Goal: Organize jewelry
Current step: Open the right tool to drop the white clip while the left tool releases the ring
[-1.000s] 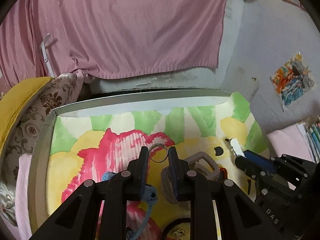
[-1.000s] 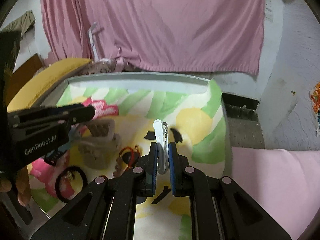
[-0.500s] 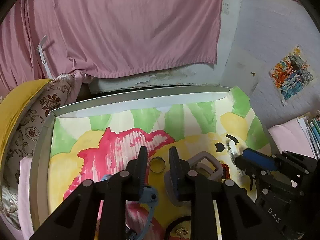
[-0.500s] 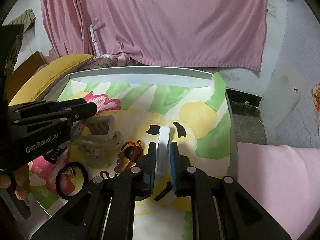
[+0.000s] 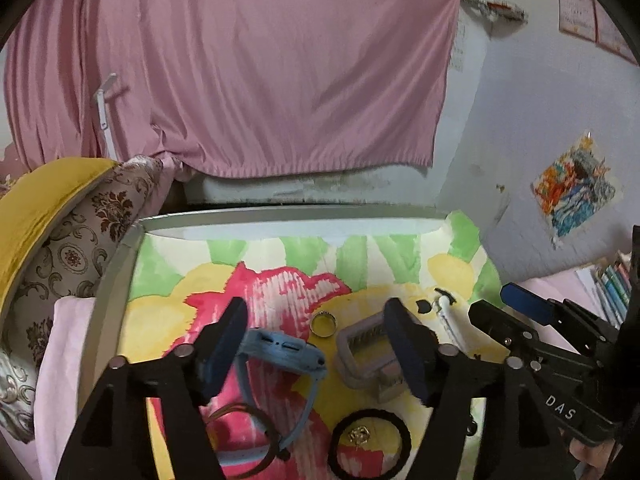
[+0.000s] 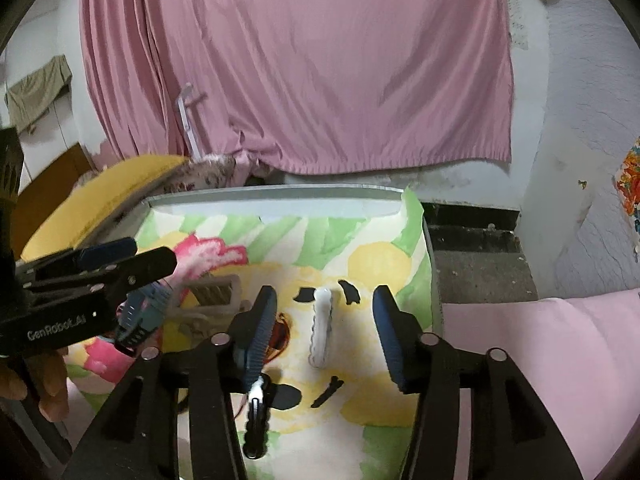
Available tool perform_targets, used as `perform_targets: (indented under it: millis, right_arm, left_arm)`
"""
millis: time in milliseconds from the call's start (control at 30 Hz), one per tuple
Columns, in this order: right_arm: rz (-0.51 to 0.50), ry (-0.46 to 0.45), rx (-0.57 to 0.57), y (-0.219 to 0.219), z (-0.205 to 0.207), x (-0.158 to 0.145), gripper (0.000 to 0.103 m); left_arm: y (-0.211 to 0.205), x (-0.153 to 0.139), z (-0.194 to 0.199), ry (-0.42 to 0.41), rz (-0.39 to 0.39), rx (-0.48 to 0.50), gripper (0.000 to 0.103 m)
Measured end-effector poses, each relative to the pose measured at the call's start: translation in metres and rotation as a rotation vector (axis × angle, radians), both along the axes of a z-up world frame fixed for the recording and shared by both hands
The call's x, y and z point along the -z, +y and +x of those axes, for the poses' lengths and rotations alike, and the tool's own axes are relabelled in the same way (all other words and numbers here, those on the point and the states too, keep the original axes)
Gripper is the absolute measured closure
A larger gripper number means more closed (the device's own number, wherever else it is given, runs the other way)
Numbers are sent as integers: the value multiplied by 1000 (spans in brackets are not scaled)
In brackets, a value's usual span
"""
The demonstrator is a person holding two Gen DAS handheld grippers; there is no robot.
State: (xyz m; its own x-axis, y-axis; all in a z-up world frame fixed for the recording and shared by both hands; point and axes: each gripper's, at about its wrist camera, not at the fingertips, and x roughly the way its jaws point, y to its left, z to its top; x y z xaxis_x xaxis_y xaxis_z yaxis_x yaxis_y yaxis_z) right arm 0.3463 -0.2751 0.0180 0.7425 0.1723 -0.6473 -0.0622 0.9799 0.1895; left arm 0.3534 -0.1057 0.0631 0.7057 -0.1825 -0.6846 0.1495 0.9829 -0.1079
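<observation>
Because the ring (image 5: 324, 323) is a small, hard, smooth metal band lying flat on the painted cloth (image 5: 276, 284), it will likely be light but slippery, and the surest hold looks to be across its outer edge, pads squeezing the band from both sides. It lies between and just beyond the tips of the left gripper (image 5: 316, 332), whose jaws stand wide apart and hold nothing. The white hair clip (image 6: 322, 326) is stiff plastic with a wavy edge, long and narrow, so a pinch across its middle should suit it; it lies flat on the cloth between the spread, empty jaws of the right gripper (image 6: 324, 328). Both grippers are tilted down toward the cloth from the near side, the left one low over the blue watch (image 5: 280, 350), with the grey comb-like holder (image 5: 366, 344) just beside its right finger. A black hair tie (image 5: 370, 444) lies nearer the camera, and small black clips (image 6: 326, 392) are scattered close to the white one.
</observation>
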Motion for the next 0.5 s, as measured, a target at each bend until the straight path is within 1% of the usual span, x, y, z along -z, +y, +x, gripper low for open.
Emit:
perform_targets:
  millis: [33, 100, 133, 233, 267, 300, 433, 500]
  right_arm:
    - [0, -12, 5, 0, -3, -3, 55]
    - [-3, -32, 11, 0, -7, -7, 49]
    - [1, -42, 14, 0, -9, -9, 48]
    - [8, -67, 20, 0, -17, -14, 44]
    - [8, -77, 24, 0, -20, -15, 40]
    - [9, -86, 26, 0, -24, -16, 36]
    - [20, -117, 33, -1, -37, -20, 32]
    - [24, -136, 38, -1, -46, -22, 27]
  left_arm:
    - [2, -2, -4, -13, -12, -7, 29]
    - [7, -6, -11, -37, -24, -15, 27]
    - [8, -8, -14, -49, -25, -16, 26]
    - [12, -14, -28, -95, -25, -27, 16]
    - [13, -16, -33, -113, -25, -36, 13]
    - [15, -18, -38, -131, -27, -42, 12]
    - [24, -22, -56, -177, -24, -61, 9]
    - [28, -23, -65, -193, -20, -72, 6]
